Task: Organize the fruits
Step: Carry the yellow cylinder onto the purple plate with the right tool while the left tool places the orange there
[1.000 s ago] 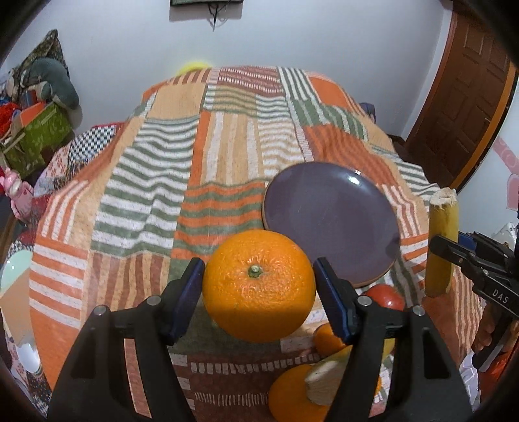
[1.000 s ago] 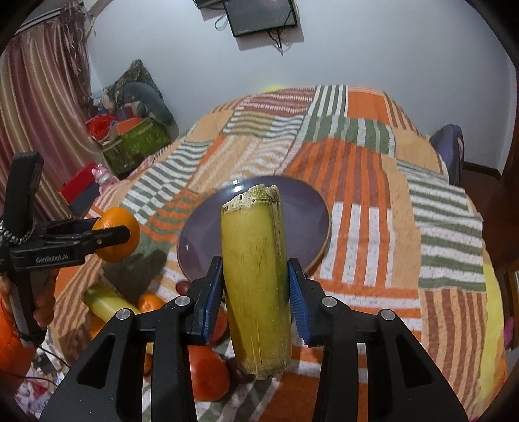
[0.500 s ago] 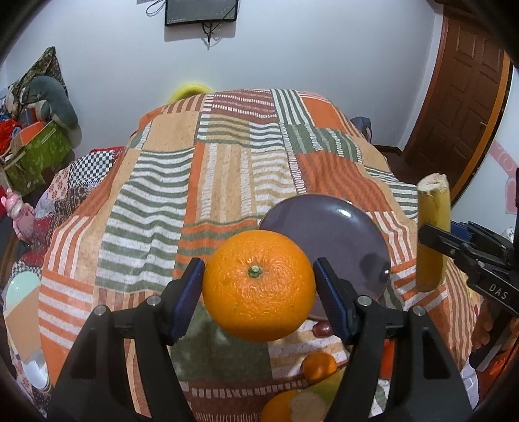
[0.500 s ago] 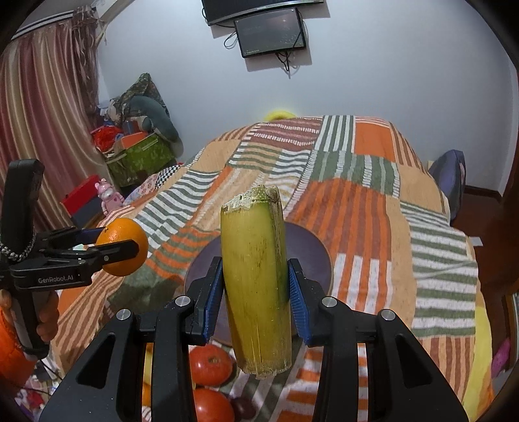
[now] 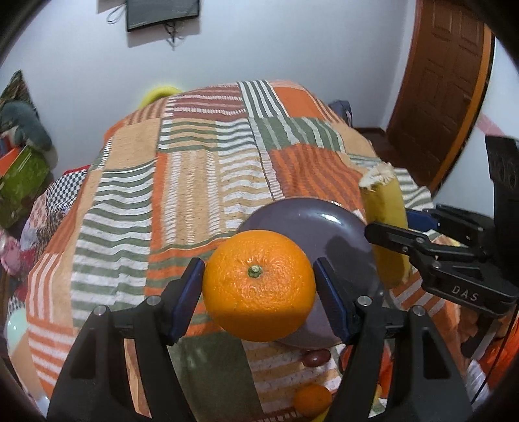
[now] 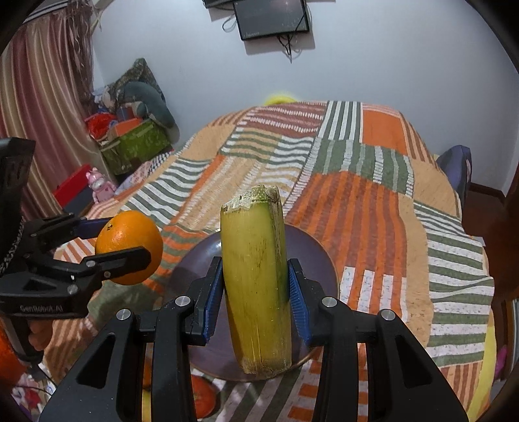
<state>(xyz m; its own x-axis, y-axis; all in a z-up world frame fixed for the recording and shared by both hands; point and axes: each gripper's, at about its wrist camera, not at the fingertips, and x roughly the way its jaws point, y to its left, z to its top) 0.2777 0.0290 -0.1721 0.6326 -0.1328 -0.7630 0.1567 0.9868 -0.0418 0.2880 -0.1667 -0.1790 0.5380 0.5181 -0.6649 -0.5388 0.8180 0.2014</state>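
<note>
A bed (image 6: 373, 201) under a striped patchwork quilt fills a white-walled room with a wall screen (image 6: 271, 18). The right gripper (image 6: 256, 292) clamps a yellow-green stalk piece (image 6: 254, 285), long axis upright, above the purple plate (image 6: 321, 259). To its left, the left gripper (image 5: 259, 285) pinches an orange (image 5: 259, 285), stem facing the camera.

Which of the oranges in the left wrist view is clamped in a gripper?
The large orange, held between the left gripper's blue pads above the purple plate. The small orange lies loose on the bedspread below.
</note>
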